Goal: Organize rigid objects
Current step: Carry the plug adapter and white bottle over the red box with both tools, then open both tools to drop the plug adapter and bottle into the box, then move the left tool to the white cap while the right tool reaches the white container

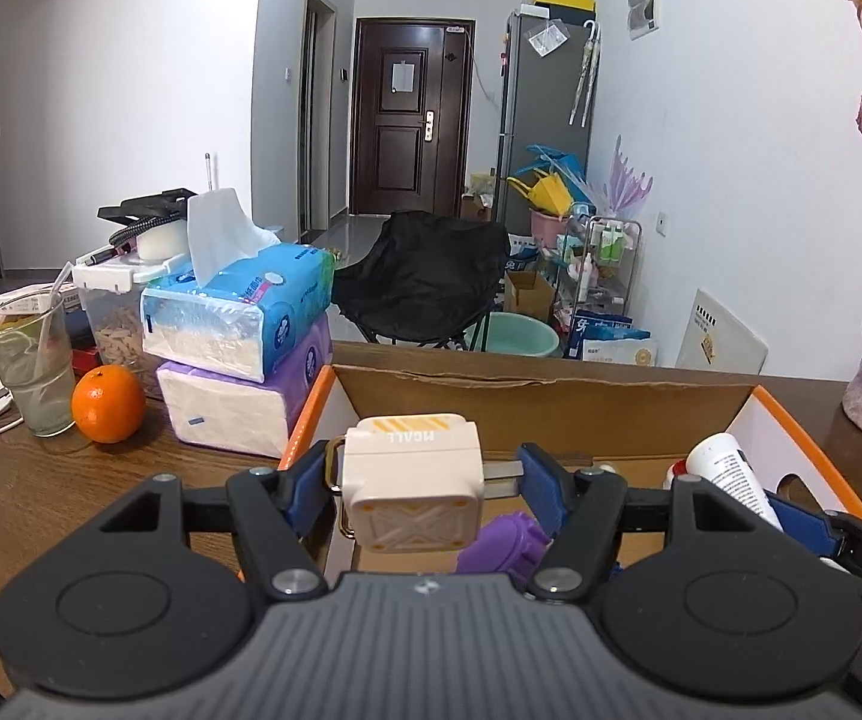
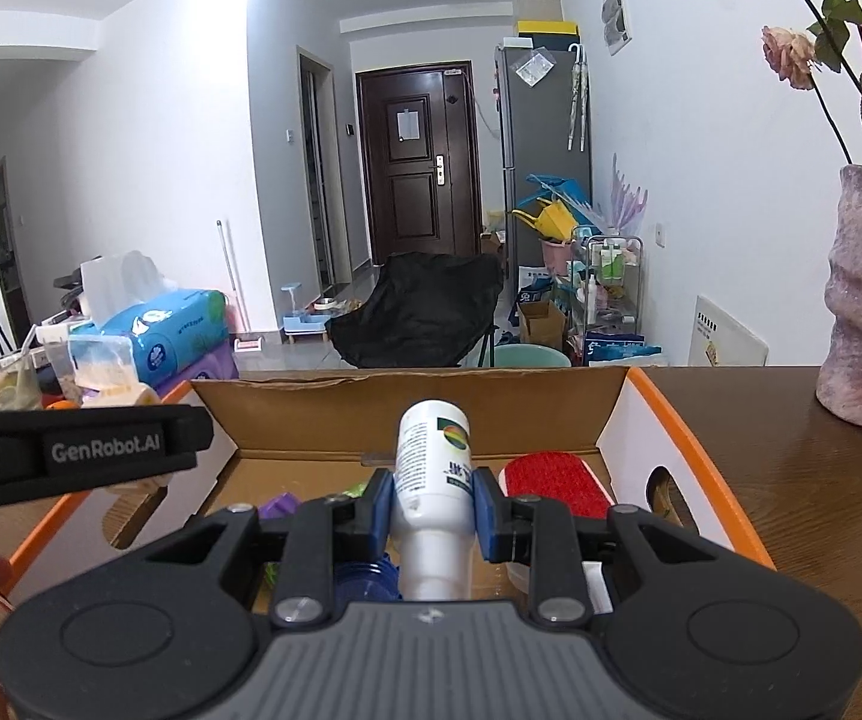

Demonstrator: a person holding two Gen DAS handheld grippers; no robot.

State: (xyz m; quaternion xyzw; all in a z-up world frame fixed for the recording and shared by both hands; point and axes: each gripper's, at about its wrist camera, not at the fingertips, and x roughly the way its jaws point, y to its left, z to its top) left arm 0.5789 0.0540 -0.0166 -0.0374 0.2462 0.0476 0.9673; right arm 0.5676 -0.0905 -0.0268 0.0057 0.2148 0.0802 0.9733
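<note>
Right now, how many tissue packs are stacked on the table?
2: a blue pack lies on top of a purple pack, left of the box, beside the orange. Others may be hidden behind.

Glossy wood table (image 2: 821,480); matt cardboard box (image 2: 419,414).

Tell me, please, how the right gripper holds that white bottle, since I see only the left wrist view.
Observer: The right gripper has its jaws shut on both sides of the white bottle, whose flat end points away from the camera, above the cardboard box.
Operator: Thank you. Does anything lie in the box beside it?
Observer: Yes, a red brush lies on the box floor, just right of the bottle.
Operator: And nearer the camera?
Observer: A blue ribbed object shows beneath the gripper, left of the bottle's narrow end; I cannot tell what it is.
</note>
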